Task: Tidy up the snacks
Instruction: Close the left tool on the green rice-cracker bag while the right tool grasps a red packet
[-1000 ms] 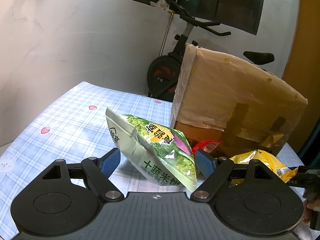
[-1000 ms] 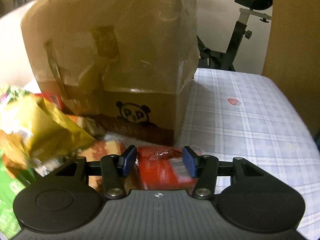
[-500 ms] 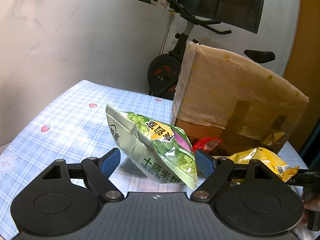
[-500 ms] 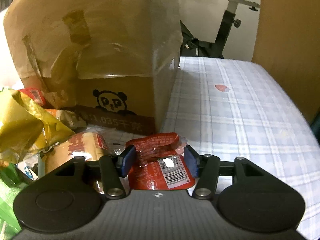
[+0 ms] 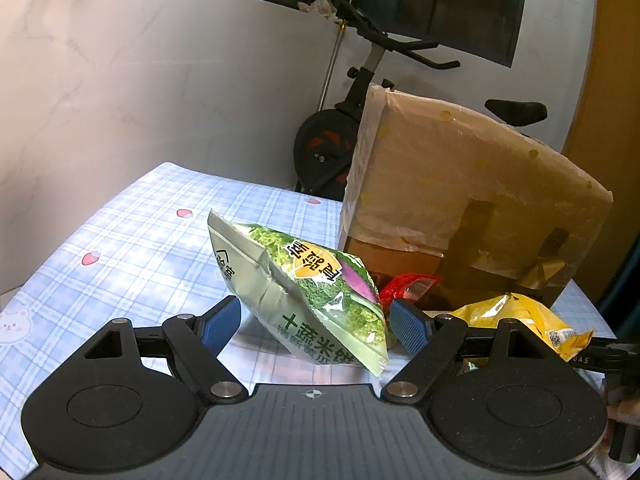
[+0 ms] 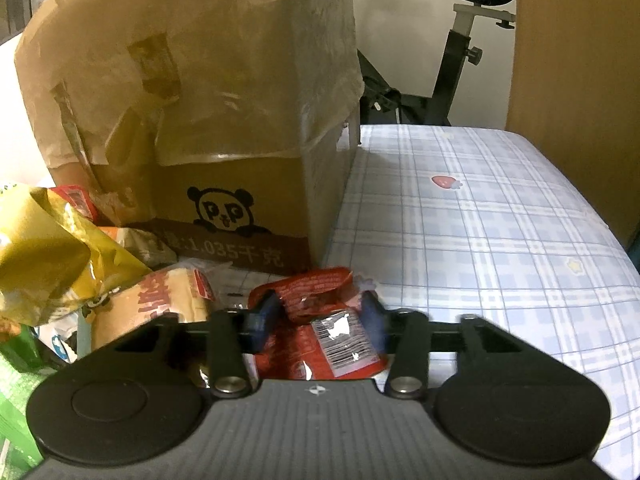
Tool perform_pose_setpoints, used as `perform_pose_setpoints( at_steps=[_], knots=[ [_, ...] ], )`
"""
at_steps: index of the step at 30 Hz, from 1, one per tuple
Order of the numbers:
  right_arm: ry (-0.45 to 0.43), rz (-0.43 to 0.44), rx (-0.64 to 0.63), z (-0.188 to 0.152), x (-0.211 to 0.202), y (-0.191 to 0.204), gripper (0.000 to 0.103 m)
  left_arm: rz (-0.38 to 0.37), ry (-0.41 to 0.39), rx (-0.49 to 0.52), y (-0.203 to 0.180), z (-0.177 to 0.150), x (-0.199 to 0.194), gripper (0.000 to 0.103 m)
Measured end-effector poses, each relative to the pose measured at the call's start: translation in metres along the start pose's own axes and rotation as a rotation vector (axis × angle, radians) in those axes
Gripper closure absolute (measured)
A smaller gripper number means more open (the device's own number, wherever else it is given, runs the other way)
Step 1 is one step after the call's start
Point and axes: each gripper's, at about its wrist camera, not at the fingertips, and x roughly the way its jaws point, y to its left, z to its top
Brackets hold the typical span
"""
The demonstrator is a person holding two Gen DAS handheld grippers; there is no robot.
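The red snack packet [image 6: 320, 320] lies crumpled on the table [image 6: 480, 240] just in front of the cardboard box [image 6: 224, 128], and the right gripper [image 6: 318, 316] has its blue fingers [image 6: 262, 316] pressed against the packet's two sides, grasping it. To its left sit an orange-wrapped snack [image 6: 160, 304] and a crinkled yellow bag [image 6: 44, 256], both close to the box's base. In the left wrist view, a green vegetable snack bag [image 5: 304, 292] stands tilted on the blue plaid tablecloth [image 5: 132, 248], between the spread fingers [image 5: 220, 324] of the left gripper [image 5: 316, 326], which are released and touch nothing. Behind the box an exercise bike [image 5: 344, 136] stands against the pale wall [image 5: 140, 80].
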Motion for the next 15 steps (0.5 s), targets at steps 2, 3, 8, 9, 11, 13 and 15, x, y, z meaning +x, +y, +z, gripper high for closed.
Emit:
perform_pose_setpoints(
  at_steps=[2, 3, 8, 9, 11, 13, 15],
  knots=[
    [-0.010, 0.009, 0.012, -0.002, -0.004, 0.000, 0.061, 0.002, -0.002, -0.003, 0.001, 0.000, -0.002, 0.019],
    [-0.020, 0.007, 0.019, -0.004, -0.008, 0.001, 0.061, 0.003, -0.003, -0.005, 0.002, 0.001, -0.002, 0.019],
    [-0.088, -0.020, 0.101, -0.012, -0.026, -0.007, 0.061, 0.006, 0.005, -0.014, 0.004, 0.001, -0.002, 0.019],
    [-0.092, -0.021, 0.114, -0.014, -0.028, -0.009, 0.062, 0.006, 0.007, -0.016, 0.004, 0.002, -0.001, 0.019],
    [-0.090, -0.020, 0.131, -0.018, -0.029, -0.011, 0.063, 0.003, 0.010, -0.020, 0.002, 0.003, 0.000, 0.019],
    [-0.087, -0.017, 0.137, -0.021, -0.029, -0.013, 0.063, -0.001, 0.012, -0.026, 0.001, 0.005, 0.001, 0.019],
    [-0.093, -0.016, 0.127, -0.021, -0.030, -0.012, 0.063, -0.003, 0.017, -0.038, 0.001, 0.009, 0.004, 0.019]
  ],
)
